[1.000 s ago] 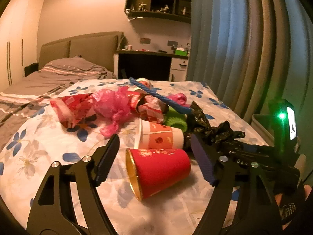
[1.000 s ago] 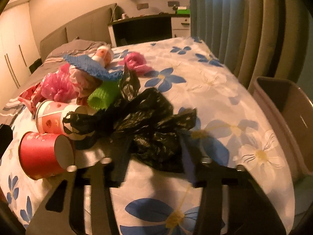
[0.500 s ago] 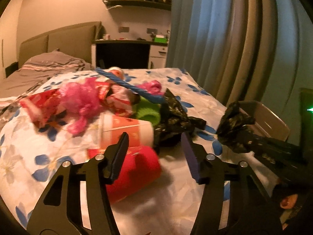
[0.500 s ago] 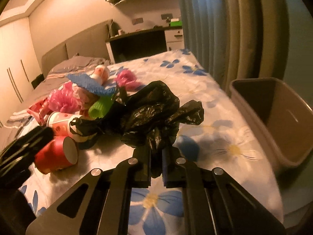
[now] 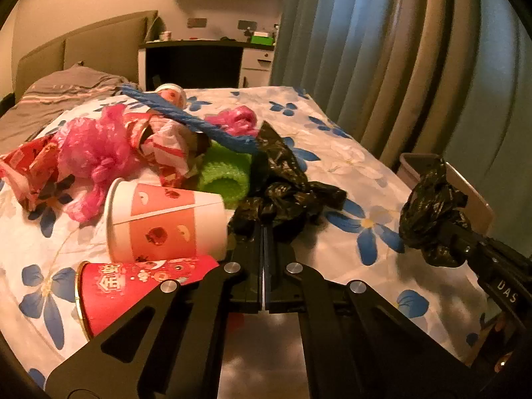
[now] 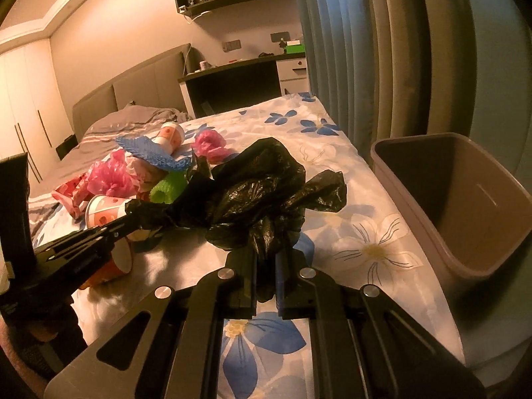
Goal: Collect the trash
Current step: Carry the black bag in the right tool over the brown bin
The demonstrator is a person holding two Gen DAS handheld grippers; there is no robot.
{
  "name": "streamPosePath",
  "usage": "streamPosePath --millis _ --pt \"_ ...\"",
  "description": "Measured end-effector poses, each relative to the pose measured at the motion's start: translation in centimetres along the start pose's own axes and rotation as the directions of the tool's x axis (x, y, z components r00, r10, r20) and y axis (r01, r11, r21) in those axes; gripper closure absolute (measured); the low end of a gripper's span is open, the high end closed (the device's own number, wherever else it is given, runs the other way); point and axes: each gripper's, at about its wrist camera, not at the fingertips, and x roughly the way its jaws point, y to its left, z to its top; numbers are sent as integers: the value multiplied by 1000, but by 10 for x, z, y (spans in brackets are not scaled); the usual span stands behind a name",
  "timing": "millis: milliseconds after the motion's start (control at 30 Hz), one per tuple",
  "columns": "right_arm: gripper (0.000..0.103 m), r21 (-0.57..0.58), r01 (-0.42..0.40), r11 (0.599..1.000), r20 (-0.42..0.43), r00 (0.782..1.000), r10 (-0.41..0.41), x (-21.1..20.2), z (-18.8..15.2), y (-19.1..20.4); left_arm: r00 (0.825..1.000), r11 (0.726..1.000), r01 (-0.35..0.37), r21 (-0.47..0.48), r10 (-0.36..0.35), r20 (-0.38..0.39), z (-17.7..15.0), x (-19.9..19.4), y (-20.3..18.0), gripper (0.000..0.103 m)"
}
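Two black bags, one per tool

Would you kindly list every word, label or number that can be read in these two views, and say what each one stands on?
"DAS": white letters on the black body of the right tool, seen from the left wrist.
Red paper cup: a large gold character and small print, too distorted to read.
White and orange cup: pictures only, no words.
Green box on the desk: too small to read.

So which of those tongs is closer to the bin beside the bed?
Right. The right tongs, clamped on a black bag, sit near the bin; the left tongs are farther off, by the cups.
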Motion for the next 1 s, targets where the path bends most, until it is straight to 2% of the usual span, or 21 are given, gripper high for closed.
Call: streamPosePath --millis 433,667,1000 --pt "94 24 19 1000 50 999 -20 -19 3 -13 988 996 82 30 -86 131 25 -44 -17 103" --pt "94 34 34 999 89 995 -37 -33 5 -22 978 991 118 55 -126 167 45 -59 -31 103" --pt "94 53 77 996 141 987 -84 -49 11 -40 962 977 203 69 -212 172 69 -55 -58 103"
